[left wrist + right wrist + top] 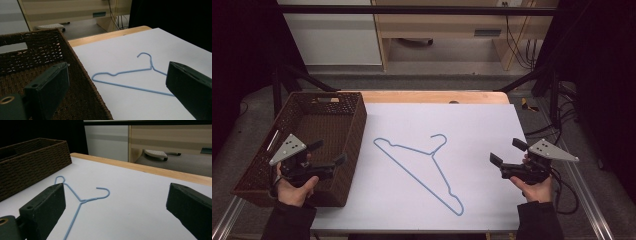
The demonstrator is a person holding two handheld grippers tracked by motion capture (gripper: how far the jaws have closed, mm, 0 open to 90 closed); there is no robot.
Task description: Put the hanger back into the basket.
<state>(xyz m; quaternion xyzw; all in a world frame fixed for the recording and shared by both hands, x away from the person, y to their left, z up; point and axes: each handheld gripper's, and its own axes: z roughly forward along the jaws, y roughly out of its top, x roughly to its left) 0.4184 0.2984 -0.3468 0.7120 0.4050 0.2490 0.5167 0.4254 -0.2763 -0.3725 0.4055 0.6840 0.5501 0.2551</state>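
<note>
A light-blue wire hanger (431, 154) lies flat on the white sheet (482, 125) that covers the table, its hook pointing away from me. My left gripper (330, 152) hovers open over the right side of a brown wicker basket (356, 125), with nothing between its jaws. In the left gripper view the hanger (130, 71) lies ahead between the open jaws of the left gripper (120, 72), beside the basket's rim (75, 55). My right gripper (506, 151) is open and empty at the sheet's right edge. In the right gripper view the hanger (82, 200) lies ahead of the right gripper (117, 192).
The basket (32, 162) takes up the table's left side and looks empty inside. A wooden table edge (432, 96) runs along the far side. Beyond it stand pale cabinets (442, 25). Cables (562, 125) hang past the table's right side.
</note>
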